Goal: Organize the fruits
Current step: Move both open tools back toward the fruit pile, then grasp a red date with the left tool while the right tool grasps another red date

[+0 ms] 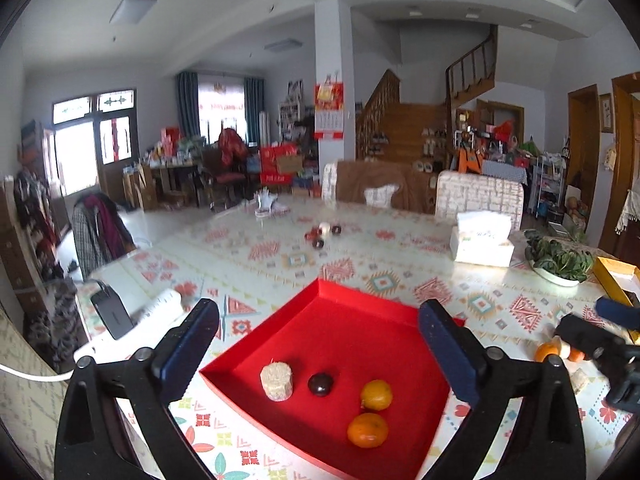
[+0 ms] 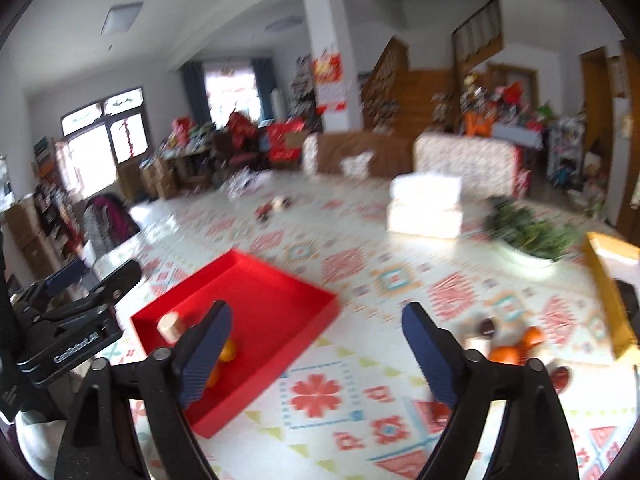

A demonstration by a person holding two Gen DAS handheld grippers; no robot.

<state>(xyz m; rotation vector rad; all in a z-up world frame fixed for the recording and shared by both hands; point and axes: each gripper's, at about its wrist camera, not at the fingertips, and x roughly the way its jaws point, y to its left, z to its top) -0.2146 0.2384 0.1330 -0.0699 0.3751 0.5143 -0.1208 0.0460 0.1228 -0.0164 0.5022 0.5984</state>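
Note:
A red tray (image 1: 360, 312) lies on the patterned table. It holds two oranges (image 1: 376, 395) (image 1: 367, 430), a dark round fruit (image 1: 320, 384) and a beige puffed cake (image 1: 276, 381). My left gripper (image 1: 320, 348) is open and empty above the tray. My right gripper (image 2: 318, 356) is open and empty over the table, right of the tray (image 2: 280, 280). Loose oranges (image 2: 505, 354) and dark fruits (image 2: 487, 327) lie at its right. The right gripper's body (image 1: 592, 340) shows in the left wrist view beside more oranges (image 1: 546, 351).
A tissue box (image 1: 482, 240), a bowl of greens (image 1: 560, 260) and a yellow box (image 1: 612, 280) stand at the right. Small fruits (image 1: 324, 232) lie mid-table. A phone (image 1: 112, 312) and power strip (image 1: 132, 328) are at the left edge. The right wrist view is blurred.

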